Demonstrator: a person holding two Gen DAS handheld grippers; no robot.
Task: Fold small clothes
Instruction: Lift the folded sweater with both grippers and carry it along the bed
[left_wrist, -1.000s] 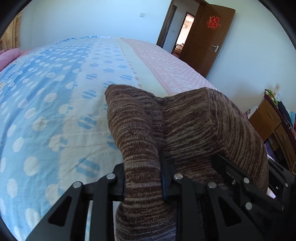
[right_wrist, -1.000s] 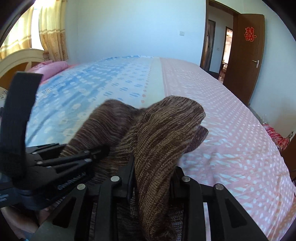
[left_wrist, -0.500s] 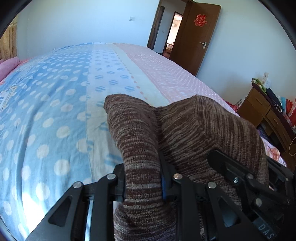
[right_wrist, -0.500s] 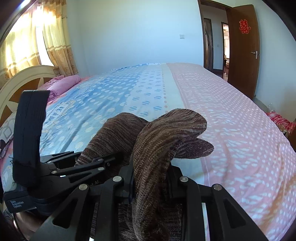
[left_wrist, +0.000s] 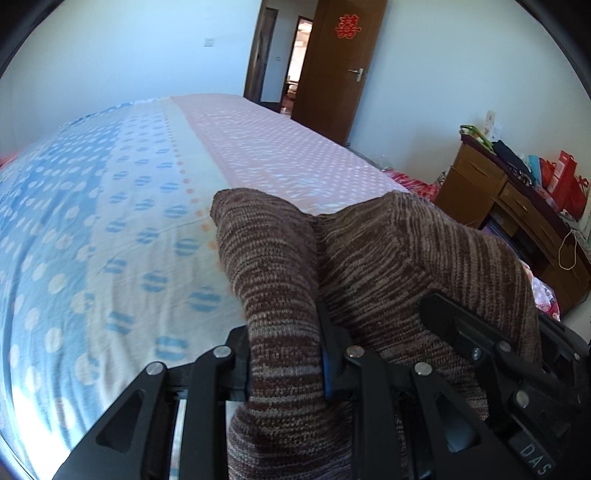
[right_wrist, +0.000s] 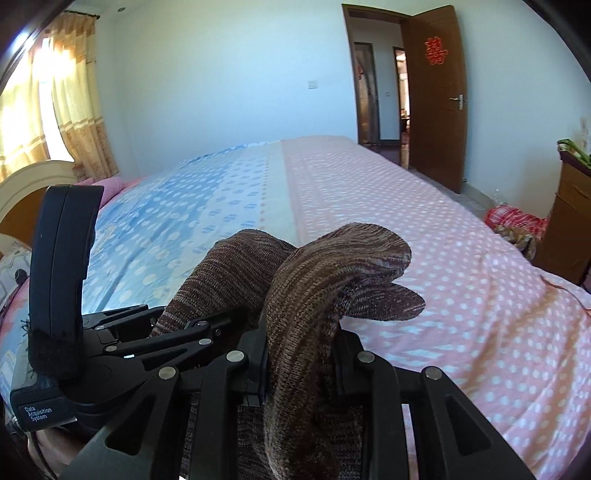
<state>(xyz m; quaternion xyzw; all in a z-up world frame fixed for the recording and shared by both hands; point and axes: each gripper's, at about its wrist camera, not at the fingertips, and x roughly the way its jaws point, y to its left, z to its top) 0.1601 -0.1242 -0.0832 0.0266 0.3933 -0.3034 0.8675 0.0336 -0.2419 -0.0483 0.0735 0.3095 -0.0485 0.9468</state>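
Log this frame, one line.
left gripper: shut on brown knit garment | right gripper: shut on same | above bed

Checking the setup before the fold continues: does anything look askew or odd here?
Nothing looks damaged. The brown knit garment is bunched, held above the bed by the left gripper and right gripper, not laid flat. A red cloth heap lies beside the bed.

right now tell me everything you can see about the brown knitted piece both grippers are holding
The brown knitted piece is a small, soft garment of marled brown and tan yarn in fine stripes, looking like a thick knit. It is bunched and humped, not flat, held above the polka-dot bedspread. The left hand-held gripper pinches one fold, the right hand-held gripper another, each shut on the fabric. In the right wrist view a rounded end droops forward past the fingers. Its exact type cannot be told.
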